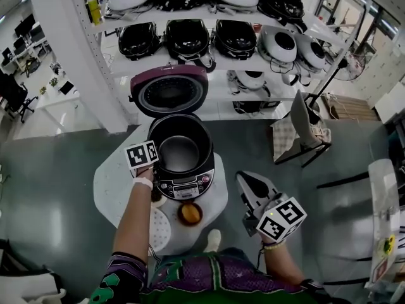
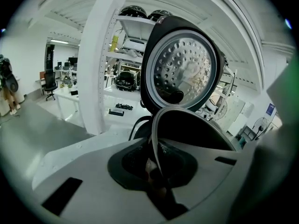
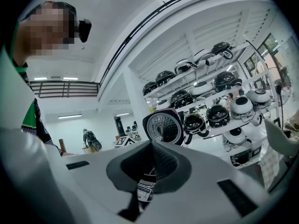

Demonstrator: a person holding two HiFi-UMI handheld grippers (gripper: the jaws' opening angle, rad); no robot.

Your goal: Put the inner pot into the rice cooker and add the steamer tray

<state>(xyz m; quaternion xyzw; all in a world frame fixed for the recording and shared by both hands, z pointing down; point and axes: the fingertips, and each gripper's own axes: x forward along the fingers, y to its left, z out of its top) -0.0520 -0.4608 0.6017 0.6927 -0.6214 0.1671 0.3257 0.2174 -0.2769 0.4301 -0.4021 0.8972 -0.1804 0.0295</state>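
Two grippers are in view, and only one is at work. The left gripper [image 1: 154, 165] [image 2: 156, 171] reaches over the left side of the rice cooker [image 1: 184, 186], and its jaws are clamped on the thin rim of the inner pot [image 1: 180, 152] [image 2: 191, 127], one pad inside the wall and one outside. The pot lies within the opening of the cooker body, its pale metal bottom facing up at the head camera; whether it is fully seated I cannot tell. The cooker's maroon lid [image 1: 169, 90] [image 2: 184, 71] [image 3: 163, 127] stands open behind the pot, showing its perforated metal inner plate. The right gripper [image 1: 245, 180] [image 3: 152, 146] is held off to the right of the table, well apart from the cooker, with its jaws pressed together and nothing between them. The cooker stands on a small round white table [image 1: 112, 183]. Near the table's front edge lies the white perforated steamer tray [image 1: 160, 228], partly covered by the person's left forearm, and just beside it, in front of the cooker's control panel, sits a small round brown thing [image 1: 190, 214] that I cannot identify. Behind the table, white shelves [image 1: 209, 49] hold many more rice cookers, black and white.
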